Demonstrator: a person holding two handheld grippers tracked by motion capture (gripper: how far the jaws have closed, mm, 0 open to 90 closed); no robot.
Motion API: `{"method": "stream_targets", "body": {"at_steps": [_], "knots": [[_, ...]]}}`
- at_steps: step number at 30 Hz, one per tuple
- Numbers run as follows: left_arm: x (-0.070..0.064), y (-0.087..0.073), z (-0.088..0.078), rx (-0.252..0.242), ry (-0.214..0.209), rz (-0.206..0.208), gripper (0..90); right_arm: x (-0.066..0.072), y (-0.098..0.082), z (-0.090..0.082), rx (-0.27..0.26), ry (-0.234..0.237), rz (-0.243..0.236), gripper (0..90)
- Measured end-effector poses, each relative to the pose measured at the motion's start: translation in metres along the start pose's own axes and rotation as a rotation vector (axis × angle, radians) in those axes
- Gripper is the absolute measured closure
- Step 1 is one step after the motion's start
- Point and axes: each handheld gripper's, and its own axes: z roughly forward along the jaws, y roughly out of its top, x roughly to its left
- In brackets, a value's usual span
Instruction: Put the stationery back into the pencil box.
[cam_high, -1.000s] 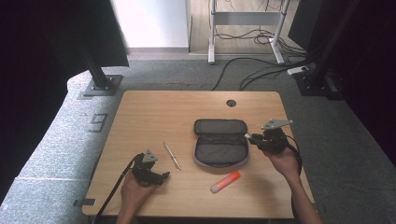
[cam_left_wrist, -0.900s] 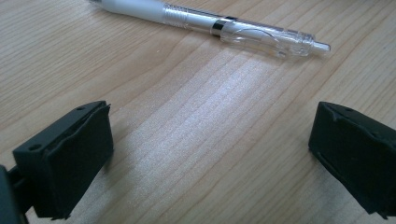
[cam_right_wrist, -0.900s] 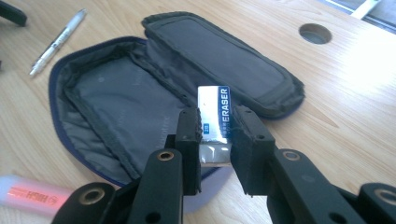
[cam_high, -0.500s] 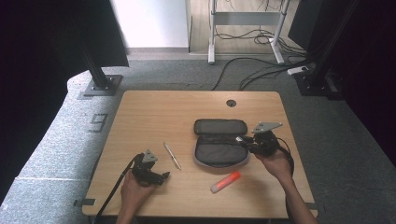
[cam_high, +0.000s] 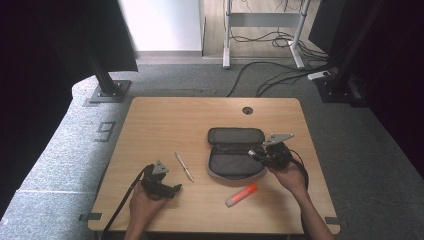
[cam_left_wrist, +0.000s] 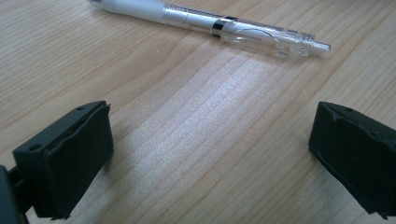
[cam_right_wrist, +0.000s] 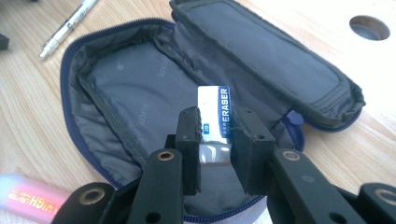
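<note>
The right gripper (cam_high: 256, 152) has come in from the table's right side toward the middle and dropped lower — a second ago it stood off the right end of the open pencil case (cam_high: 235, 152), and now its jaws hang over the case's grey lining. The eraser (cam_right_wrist: 214, 112) clamped between them has travelled along, its free end now over the open pocket. The hand (cam_high: 289, 176) behind it has slid inward too, its forearm reaching further onto the table — a short, slanting move
</note>
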Motion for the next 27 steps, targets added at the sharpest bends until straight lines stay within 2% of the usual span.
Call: {"method": "stream_targets", "body": {"at_steps": [20, 23, 27], "knots": [[0.0, 0.0, 0.0, 0.0, 0.0, 0.0, 0.0, -0.002, -0.014, 0.029, 0.083, 0.01, 0.007, 71.0], [0.0, 0.0, 0.0, 0.0, 0.0, 0.0, 0.0, -0.002, -0.014, 0.03, 0.082, 0.006, 0.004, 66.0], [0.0, 0.0, 0.0, 0.0, 0.0, 0.0, 0.0, -0.002, -0.013, 0.03, 0.081, 0.0, 0.002, 63.8]]}}
